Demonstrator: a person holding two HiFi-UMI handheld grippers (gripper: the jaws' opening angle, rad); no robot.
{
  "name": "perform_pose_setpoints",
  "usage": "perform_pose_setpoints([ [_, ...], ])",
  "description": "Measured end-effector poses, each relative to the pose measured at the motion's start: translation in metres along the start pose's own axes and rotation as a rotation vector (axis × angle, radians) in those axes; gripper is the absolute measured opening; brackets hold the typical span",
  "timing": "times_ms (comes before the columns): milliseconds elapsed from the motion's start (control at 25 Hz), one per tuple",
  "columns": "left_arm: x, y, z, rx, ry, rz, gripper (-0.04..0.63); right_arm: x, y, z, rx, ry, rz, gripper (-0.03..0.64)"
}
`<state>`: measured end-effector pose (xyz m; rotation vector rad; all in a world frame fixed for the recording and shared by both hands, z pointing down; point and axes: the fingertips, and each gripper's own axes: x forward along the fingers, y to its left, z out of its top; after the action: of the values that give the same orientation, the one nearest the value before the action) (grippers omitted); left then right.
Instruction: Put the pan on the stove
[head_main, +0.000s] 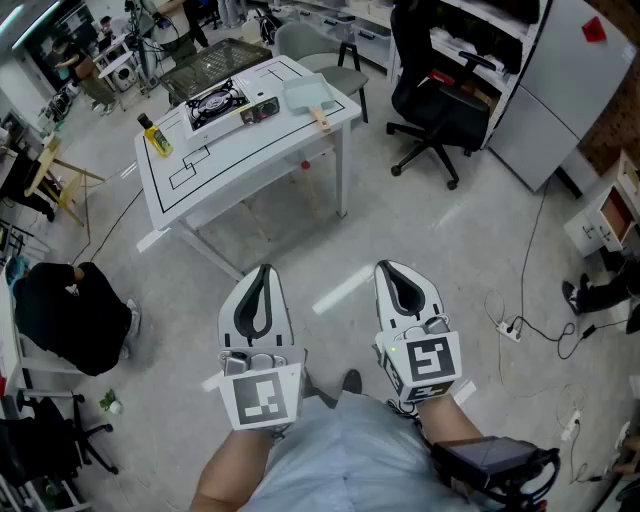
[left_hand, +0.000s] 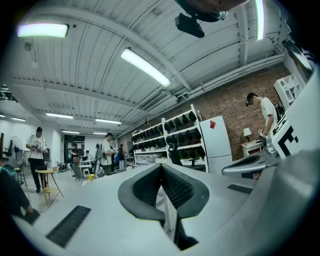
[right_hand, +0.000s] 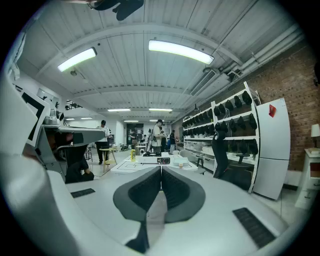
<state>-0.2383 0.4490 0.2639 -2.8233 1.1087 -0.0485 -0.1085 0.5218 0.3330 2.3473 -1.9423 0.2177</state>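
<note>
Both are empty: the left hand-held gripper (head_main: 264, 270) and right hand-held gripper (head_main: 388, 268) are pressed together and held level, probably because the person stands well apart from the table (head_main: 250, 160). On it, the pan (head_main: 308, 96) lies near the stove (head_main: 214, 104), not on it.

Pale grey shells with charcoal ribbed pads on left gripper (head_main: 262, 272) and right gripper (head_main: 392, 268); black-and-white square markers on their cubes. Far ahead of the jaws, white table (head_main: 265, 150) ruled with thin black lines, bearing black stove (head_main: 214, 104), pale blue-grey pan (head_main: 305, 95) with tan handle, yellow bottle (head_main: 156, 137) capped black. Ahead and right of the right jaws, black office chair (head_main: 432, 95). Beneath the jaws, light grey floor (head_main: 440, 240). Far right of the right jaws, red-brown brick wall (right_hand: 295, 75) and white cabinet (right_hand: 274, 150) with small red mark.
</note>
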Motion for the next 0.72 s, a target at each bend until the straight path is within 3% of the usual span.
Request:
perform_pose_setpoints([
  [720,0.031,-0.005,-0.008,-0.007,0.027,0.021,0.018,0.026,-0.03,-0.004,0.037,0.007,0.028,0.052],
])
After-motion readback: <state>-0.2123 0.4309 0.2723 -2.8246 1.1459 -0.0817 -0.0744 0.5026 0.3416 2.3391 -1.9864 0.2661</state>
